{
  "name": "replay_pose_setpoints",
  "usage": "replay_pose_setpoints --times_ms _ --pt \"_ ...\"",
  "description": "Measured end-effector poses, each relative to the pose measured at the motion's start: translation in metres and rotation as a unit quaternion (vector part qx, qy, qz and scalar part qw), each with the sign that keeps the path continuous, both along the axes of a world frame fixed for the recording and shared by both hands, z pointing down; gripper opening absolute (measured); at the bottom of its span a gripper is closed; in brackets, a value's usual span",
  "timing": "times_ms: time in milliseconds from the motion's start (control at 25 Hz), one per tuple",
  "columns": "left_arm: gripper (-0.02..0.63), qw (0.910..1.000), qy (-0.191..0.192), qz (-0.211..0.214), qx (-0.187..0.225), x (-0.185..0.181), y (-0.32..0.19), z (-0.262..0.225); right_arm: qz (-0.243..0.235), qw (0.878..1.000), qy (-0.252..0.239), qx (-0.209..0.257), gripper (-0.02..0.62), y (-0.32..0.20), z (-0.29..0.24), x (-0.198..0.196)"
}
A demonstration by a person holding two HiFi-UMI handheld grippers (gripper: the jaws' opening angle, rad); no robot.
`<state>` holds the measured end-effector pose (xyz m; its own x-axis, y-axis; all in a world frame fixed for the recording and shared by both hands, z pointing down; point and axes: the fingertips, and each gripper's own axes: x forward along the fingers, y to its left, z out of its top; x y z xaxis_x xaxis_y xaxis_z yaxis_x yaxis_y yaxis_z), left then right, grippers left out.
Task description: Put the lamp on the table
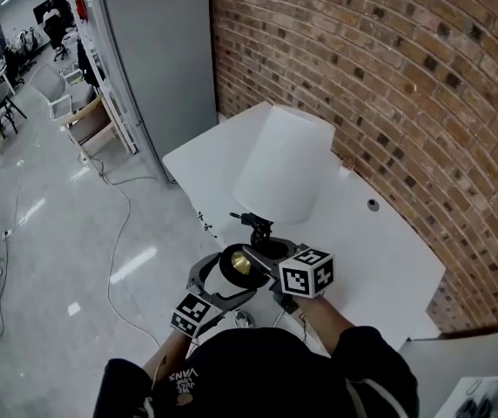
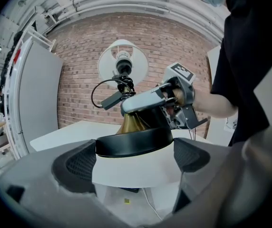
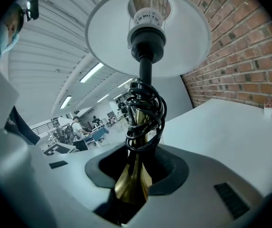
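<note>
Honestly, grip this lamp (image 1: 282,171) low

It sits between both claws, with the white surface (image 1: 380,259) just ahead and below. Left claw (image 2: 132,159) pinches the round matte-black base (image 2: 133,141). Right claw (image 3: 136,167) clamps the flared brass stem (image 3: 135,180), slick-looking metal, under the wrapped cord (image 3: 145,108). Wide white shade (image 3: 102,37) above them looks light but dentable, so probably wobbly up top. Grab base and stem, never shade.
</note>
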<state>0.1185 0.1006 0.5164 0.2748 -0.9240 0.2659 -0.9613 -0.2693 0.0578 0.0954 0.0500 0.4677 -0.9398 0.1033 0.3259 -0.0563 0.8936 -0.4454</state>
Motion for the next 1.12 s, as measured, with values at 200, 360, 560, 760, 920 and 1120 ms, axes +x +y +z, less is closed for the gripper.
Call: replay_pose_setpoints --times_ms 200,360,560,760,920,1120 --pt "0.518 1.0000 0.003 0.007 -0.005 -0.013 -0.031 0.002 0.006 1.000 0.003 -0.002 0.124 -0.031 0.002 -0.014" --pt "0.518 0.9997 0.012 0.014 -0.013 -0.025 -0.041 0.005 0.012 1.000 0.010 -0.007 0.124 -0.042 0.007 -0.025" --pt "0.518 0.9991 0.017 0.037 -0.014 -0.051 -0.057 0.010 0.038 0.999 0.015 -0.005 0.124 -0.059 0.011 -0.049" --pt "0.518 0.9961 0.009 0.085 -0.022 -0.084 -0.073 0.005 0.081 0.997 0.012 -0.003 0.123 -0.077 0.006 -0.078" --pt "0.518 0.9931 0.007 0.115 -0.020 -0.115 -0.085 0.002 0.113 0.994 0.007 -0.004 0.124 -0.089 0.003 -0.105" --pt "0.518 0.9878 0.002 0.154 -0.020 -0.157 -0.098 0.003 0.150 0.989 0.000 -0.009 0.123 -0.103 0.004 -0.141"
